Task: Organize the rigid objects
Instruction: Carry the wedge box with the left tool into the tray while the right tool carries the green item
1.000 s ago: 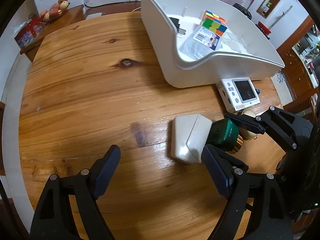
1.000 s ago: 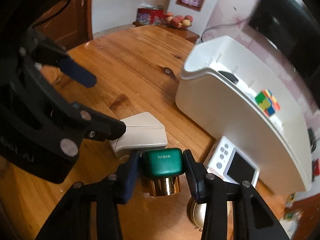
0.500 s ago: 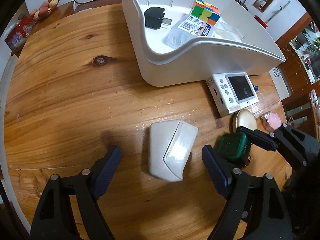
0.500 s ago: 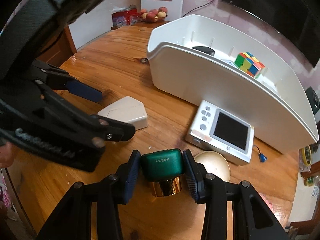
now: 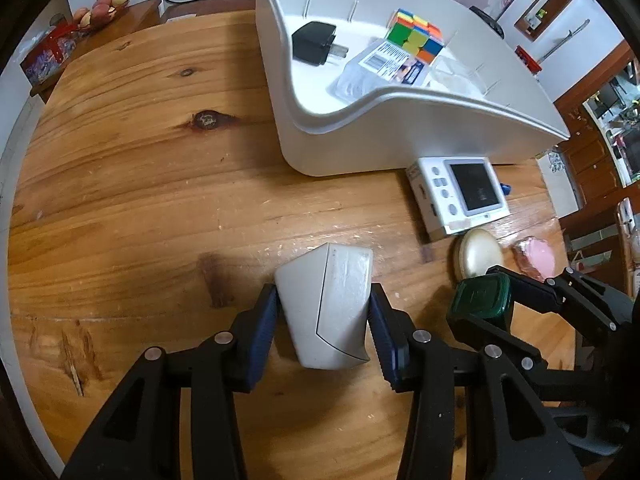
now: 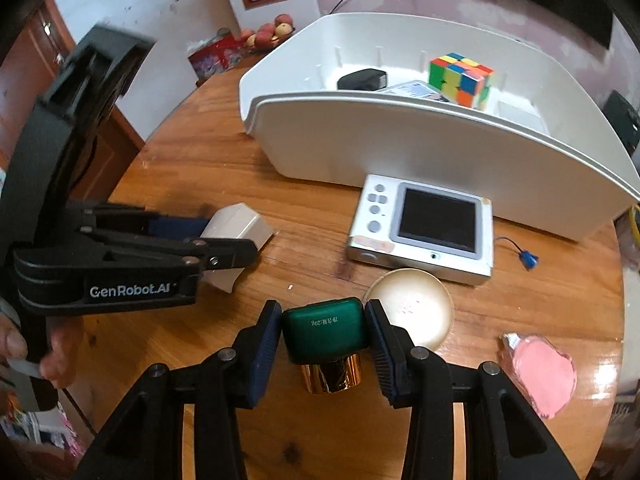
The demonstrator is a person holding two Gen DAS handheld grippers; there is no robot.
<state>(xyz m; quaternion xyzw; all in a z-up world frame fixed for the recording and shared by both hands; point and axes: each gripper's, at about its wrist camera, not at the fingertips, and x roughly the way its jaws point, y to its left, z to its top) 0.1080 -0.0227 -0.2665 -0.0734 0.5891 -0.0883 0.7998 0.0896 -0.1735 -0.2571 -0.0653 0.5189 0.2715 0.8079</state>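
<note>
White plastic bin (image 5: pixel 360 148) sits on the wooden table (image 5: pixel 140 168), landmark for everything else. Inside bin: black plug adapter (image 5: pixel 314 43), multicolour puzzle cube (image 5: pixel 416 36), clear packet with a printed label (image 5: pixel 380 70). Just in front of the bin wall: white handheld device with dark screen (image 5: pixel 460 196), nearly touching the bin. Further out from the bin, past the device: round cream compact (image 6: pixel 412 312), and beside it a pink wrapped item (image 6: pixel 538 376).

Left gripper (image 5: pixel 324 328), in front of the bin and well apart from it, has both blue pads pressed on the sides of a pale grey wedge-shaped box (image 5: pixel 328 312); jaws narrowed to the box width, box clamped. Cannot tell if the box is touching the table or lifted.

Right gripper (image 6: pixel 324 334), also on the near side of the bin and beyond the device, is closed around a green-capped bottle with gold base (image 6: pixel 326 340); pads contact both sides of the green cap. Bottle overlaps the cream compact's near edge in the right wrist view. Left wrist view shows the same bottle (image 5: pixel 480 300) held off to the right of the grey box, apart from it.
</note>
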